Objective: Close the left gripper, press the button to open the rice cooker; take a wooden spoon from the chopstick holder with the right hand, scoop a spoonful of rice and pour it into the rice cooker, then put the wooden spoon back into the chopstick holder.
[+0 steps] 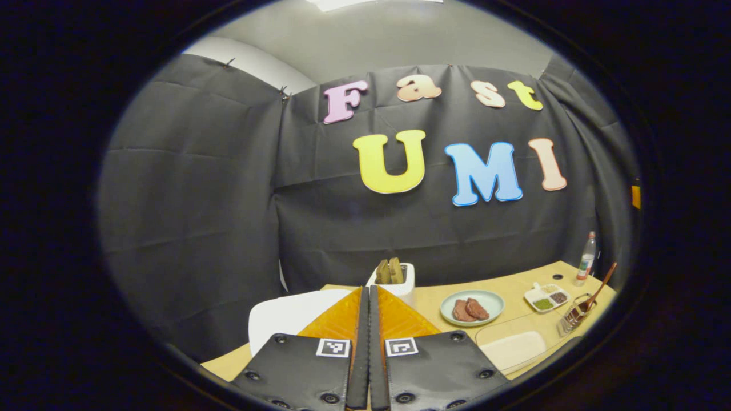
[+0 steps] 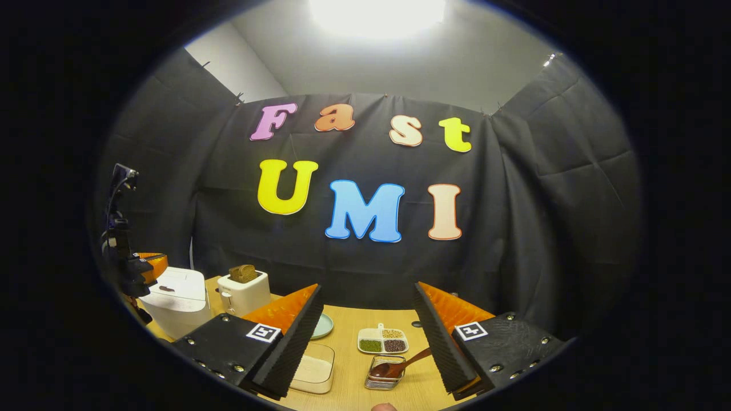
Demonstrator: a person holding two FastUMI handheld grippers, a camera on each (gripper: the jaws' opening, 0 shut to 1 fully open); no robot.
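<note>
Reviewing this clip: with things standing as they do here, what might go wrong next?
1. The left gripper is shut, but the toaster stands just beyond the rice cooker; a press aimed too far could knock it.
2. The wooden spoon leans loosely in the small chopstick holder; the open right gripper may tip the holder when pulling it out.

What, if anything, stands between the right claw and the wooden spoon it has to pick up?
Nothing visible. In the right gripper view the right claw is open, and the wooden spoon lies in its metal holder just ahead, low between the fingers. The seed dish sits behind the holder, not in the path.
</note>
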